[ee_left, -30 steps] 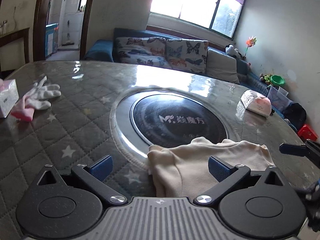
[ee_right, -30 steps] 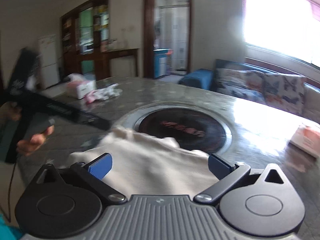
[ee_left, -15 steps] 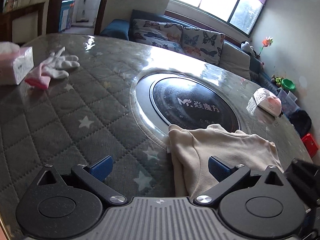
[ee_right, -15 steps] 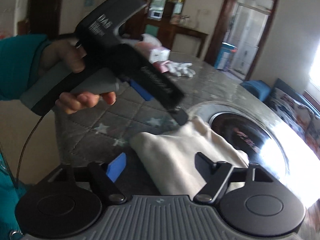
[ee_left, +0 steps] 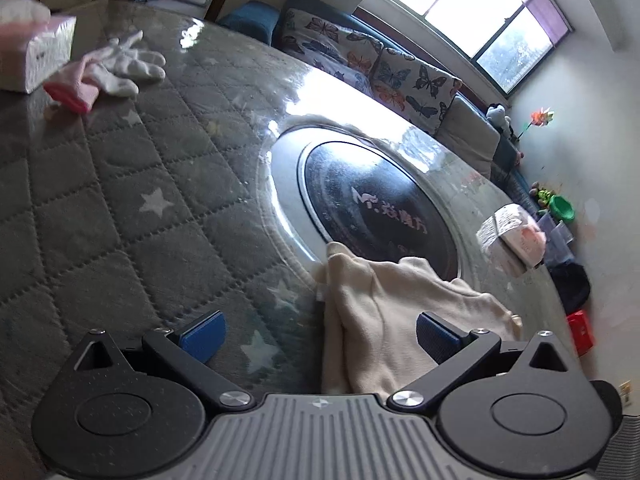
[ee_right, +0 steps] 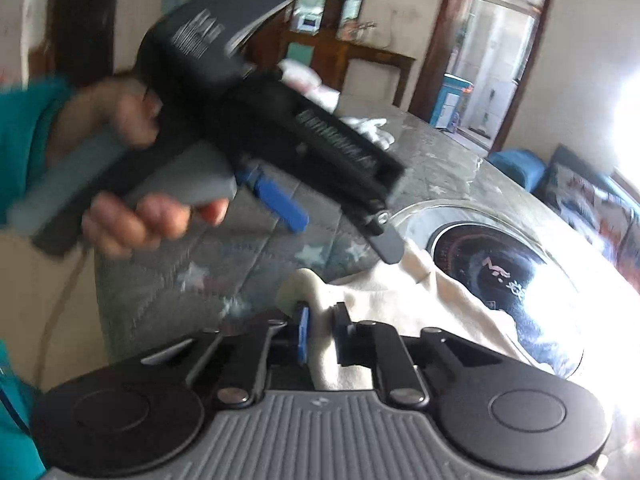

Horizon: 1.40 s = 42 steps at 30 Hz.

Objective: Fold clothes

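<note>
Cream garment [ee_left: 400, 320] soft matt knit cloth, slightly fleecy, creased; bench [ee_left: 120, 208] grey quilted fabric with star print under a glossy clear sheet, strong glare; round cooktop [ee_left: 376, 208] glossy black glass, shiny metal ring; white gloves [ee_left: 128, 66] matt cotton; tissue pack [ee_left: 516, 232] shiny plastic film; left gripper [ee_left: 318, 330] matt black plastic, ribbed grey housing, blue rubbery ridged pads, bright metal screws; sofa cushions [ee_left: 384, 68] printed woven cloth.

Ahead of the left gripper's fingers, the round black cooktop [ee_left: 372, 204] set in the table carries white lettering: "Mr." followed by Chinese characters. White print on the other handheld gripper's black body [ee_right: 200, 36] is too blurred to read.
</note>
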### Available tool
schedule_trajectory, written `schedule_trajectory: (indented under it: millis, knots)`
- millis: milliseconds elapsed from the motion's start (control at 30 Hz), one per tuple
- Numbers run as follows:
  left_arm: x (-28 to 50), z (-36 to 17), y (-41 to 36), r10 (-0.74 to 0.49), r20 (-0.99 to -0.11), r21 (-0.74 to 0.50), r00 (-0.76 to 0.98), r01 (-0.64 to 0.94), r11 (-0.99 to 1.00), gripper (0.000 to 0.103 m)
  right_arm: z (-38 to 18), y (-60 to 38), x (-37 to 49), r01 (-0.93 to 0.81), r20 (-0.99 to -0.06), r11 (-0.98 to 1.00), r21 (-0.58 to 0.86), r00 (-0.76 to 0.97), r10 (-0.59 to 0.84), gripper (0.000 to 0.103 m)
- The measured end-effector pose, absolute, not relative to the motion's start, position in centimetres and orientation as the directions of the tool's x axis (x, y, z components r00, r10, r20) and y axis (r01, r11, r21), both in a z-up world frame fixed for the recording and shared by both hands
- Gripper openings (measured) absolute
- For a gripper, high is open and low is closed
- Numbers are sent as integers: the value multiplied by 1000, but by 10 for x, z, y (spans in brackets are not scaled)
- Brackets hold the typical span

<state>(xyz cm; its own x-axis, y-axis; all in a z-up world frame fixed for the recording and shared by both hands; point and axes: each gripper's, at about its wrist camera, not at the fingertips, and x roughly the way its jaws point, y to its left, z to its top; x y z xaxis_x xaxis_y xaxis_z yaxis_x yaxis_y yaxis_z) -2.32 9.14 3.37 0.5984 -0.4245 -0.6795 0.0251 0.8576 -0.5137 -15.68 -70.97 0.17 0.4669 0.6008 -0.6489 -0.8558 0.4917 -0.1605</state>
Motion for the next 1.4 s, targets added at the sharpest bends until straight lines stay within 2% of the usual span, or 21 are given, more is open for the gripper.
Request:
schedule_trajectory:
  millis: [367,500,667,733,767,800,833,900,1000,1100,1167,1233,1367,1400]
  knots:
    - [-9,34,71,-510,-667,-628,543,-41,777,101,31,-742,-132,-827,-587,562,20,445,677,6]
    - [-6,31,66,-542,-650,-670,533,-66,739,95,33,-750,-131,-827,-572,561,38,442,691,6]
    - [-5,23,65,-582,-623,-721,523,-95,686,71,32,-754,-130,-833,-558,550,63,427,711,6]
    - [-5,19,66,-587,-617,-732,523,-109,672,50,30,-755,-130,-834,-558,546,75,419,716,6]
    - [-5,16,66,-586,-622,-731,519,-117,672,43,29,-755,-130,-833,-557,547,81,417,718,6]
    - [-5,14,66,-581,-628,-728,517,-127,673,31,28,-756,-129,-834,-558,545,90,411,721,6]
    - [-6,12,65,-575,-633,-724,519,-133,677,25,27,-758,-128,-832,-559,546,98,408,722,6]
    - [-6,11,66,-570,-635,-721,522,-136,679,22,27,-763,-126,-825,-560,553,116,406,722,7]
    - [-6,10,66,-572,-633,-723,522,-136,677,21,29,-780,-123,-801,-544,577,159,417,728,14]
    - [-5,10,67,-573,-632,-724,521,-134,677,21,29,-804,-120,-751,-546,644,148,481,686,17]
    - [-5,10,67,-575,-631,-724,521,-131,677,21,25,-828,-116,-684,-560,714,146,538,630,22]
    - [-5,9,67,-576,-631,-726,520,-133,675,21,19,-845,-109,-623,-575,770,134,584,573,31]
    - [-5,10,65,-571,-636,-718,519,-128,684,21,0,-884,-85,-467,-607,876,118,665,436,34]
    - [-5,11,64,-569,-638,-716,519,-126,687,21,-4,-890,-80,-436,-607,891,127,677,417,39]
